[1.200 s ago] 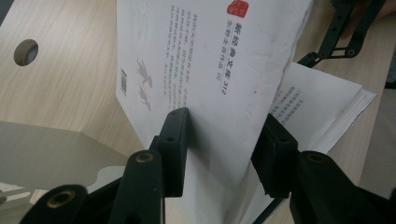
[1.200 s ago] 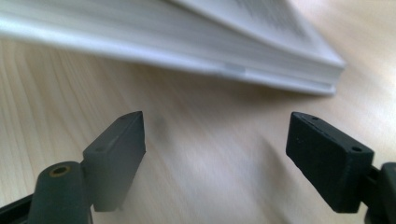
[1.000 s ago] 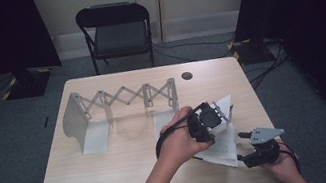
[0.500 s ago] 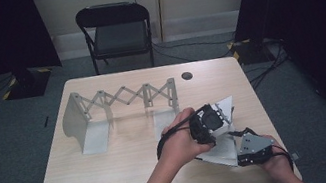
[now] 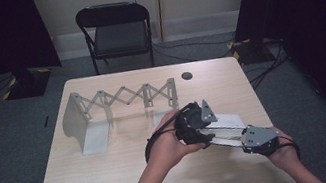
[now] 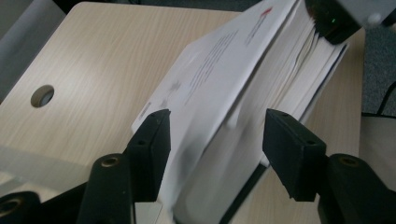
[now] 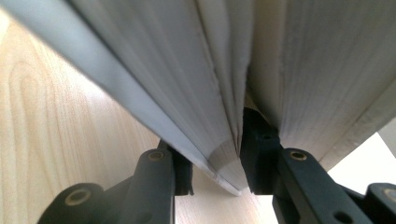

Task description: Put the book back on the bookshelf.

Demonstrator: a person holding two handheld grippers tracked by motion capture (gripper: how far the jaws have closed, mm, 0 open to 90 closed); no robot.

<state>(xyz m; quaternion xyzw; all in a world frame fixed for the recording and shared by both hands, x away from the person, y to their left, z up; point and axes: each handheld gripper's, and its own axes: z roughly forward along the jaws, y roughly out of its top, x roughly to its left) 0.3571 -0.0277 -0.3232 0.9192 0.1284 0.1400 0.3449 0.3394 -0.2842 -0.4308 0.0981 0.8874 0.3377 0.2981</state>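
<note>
Nearest the person's edge of the desk [image 5: 116,181], the right claw [image 5: 247,141] has just been closing and now pinches part of a thick white book [image 5: 226,128]. In the right gripper view its two black jaws press on a wedge of pages [image 7: 224,154] from both sides, while the rest of the page block fans out above and to the right. The book is tilted up off the desk, its lower edge close to the wood.

Just beyond, the left claw [image 5: 208,126] sits at the book's other end. Its jaws have just been opening: in the left gripper view they stand on either side of the book [image 6: 243,93], the right jaw clear of it and the left jaw right at the cover, so it no longer grips. The right claw [image 6: 336,18] shows there at the book's far top corner.

Further back on the desk stands an expandable book rack [image 5: 118,107] with a scissor lattice and flat end plates, well apart from the book. A round cable hole [image 5: 186,75] lies near the far edge. Behind the desk a black folding chair [image 5: 117,31] stands on the carpet.
</note>
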